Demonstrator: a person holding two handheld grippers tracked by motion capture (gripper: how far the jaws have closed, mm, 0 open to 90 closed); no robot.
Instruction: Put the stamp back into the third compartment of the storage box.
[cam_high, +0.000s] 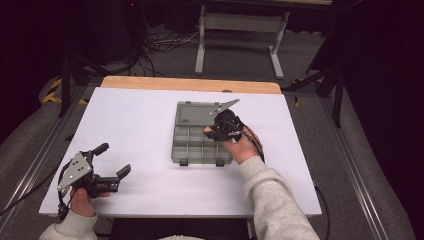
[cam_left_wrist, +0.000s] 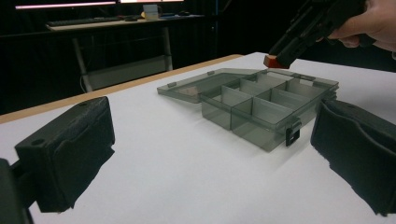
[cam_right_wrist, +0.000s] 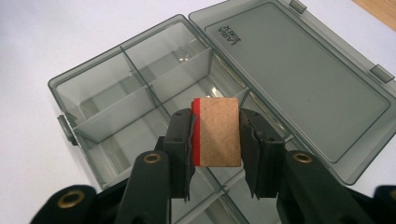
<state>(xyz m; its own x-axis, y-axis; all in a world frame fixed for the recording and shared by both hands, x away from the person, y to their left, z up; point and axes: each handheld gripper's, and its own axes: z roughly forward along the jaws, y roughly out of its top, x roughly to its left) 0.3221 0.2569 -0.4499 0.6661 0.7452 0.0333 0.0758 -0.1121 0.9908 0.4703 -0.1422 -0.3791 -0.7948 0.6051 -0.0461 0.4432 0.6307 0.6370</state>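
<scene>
Right gripper clamping a red-edged wooden block, hiding compartments of the open organizer box; left gripper resting apart.

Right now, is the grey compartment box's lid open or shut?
Open. The lid lies flat on the table behind the compartment box, its dividers exposed, while the right gripper holds a block above.

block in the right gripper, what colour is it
Brown block with one red edge, held in the right gripper; the right gripper view shows it best.
</scene>
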